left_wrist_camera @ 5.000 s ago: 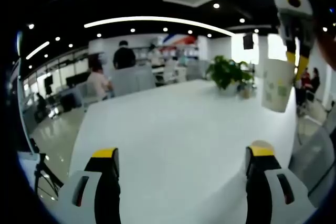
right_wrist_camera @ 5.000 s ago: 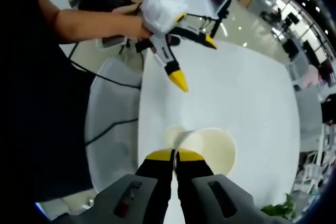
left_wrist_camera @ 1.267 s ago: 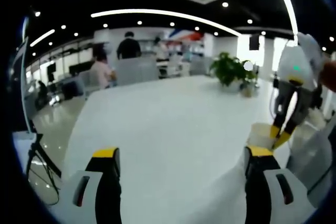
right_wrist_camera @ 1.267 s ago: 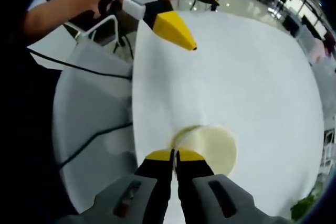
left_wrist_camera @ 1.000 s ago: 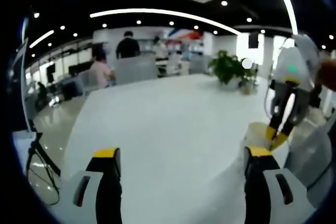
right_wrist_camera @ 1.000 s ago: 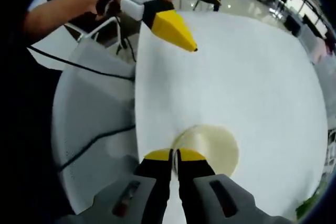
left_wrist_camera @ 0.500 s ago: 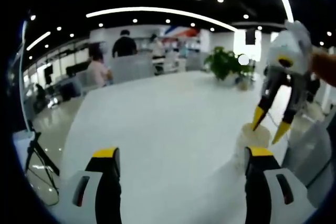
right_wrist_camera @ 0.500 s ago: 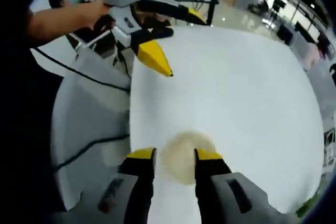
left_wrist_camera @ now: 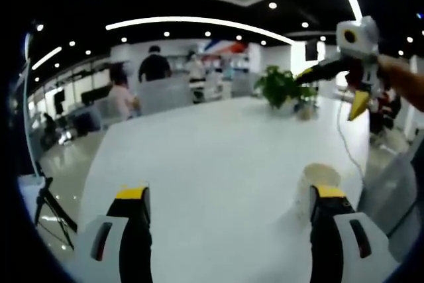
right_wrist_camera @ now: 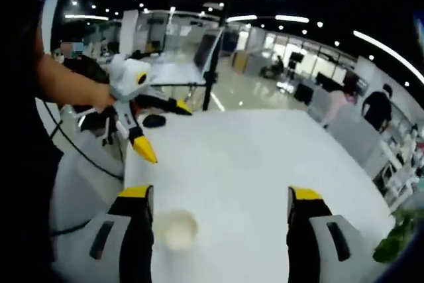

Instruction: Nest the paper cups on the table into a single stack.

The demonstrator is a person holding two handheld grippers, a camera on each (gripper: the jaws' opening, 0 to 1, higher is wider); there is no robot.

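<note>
Left gripper view looks across a big white table (left_wrist_camera: 212, 157). The left gripper (left_wrist_camera: 228, 197) rises from the bottom with its two yellow-tipped jaws spread wide and nothing between them. A paper cup stack (left_wrist_camera: 320, 178) stands upright on the table, just beside the tip of the jaw on the right side of the view, close to the table's near edge. It looks like more than one cup nested together, but the view is too blurry to be sure. Above the cup stack and well apart from it, the right gripper (left_wrist_camera: 331, 87) hangs in the air, held by a hand (left_wrist_camera: 404, 84), with its jaws spread and empty. Far behind the cup stack, at the far end of the table, sits a green plant (left_wrist_camera: 281, 87). Past the table, a person in a dark top (left_wrist_camera: 156, 67) stands and another person (left_wrist_camera: 121, 101) sits. Right gripper view looks down on the same table (right_wrist_camera: 252, 164). The right gripper (right_wrist_camera: 218, 203) has its jaws wide apart and grips nothing. The paper cup stack (right_wrist_camera: 177, 228) sits on the table between the jaws, close to the jaw on the left side of the view, with its open mouth facing up. Beyond the cup stack and apart from it, the left gripper (right_wrist_camera: 162, 127) is held by a hand (right_wrist_camera: 99, 97), its jaws spread and empty. A dark stand (right_wrist_camera: 211, 74) rises behind the table's far edge.
</note>
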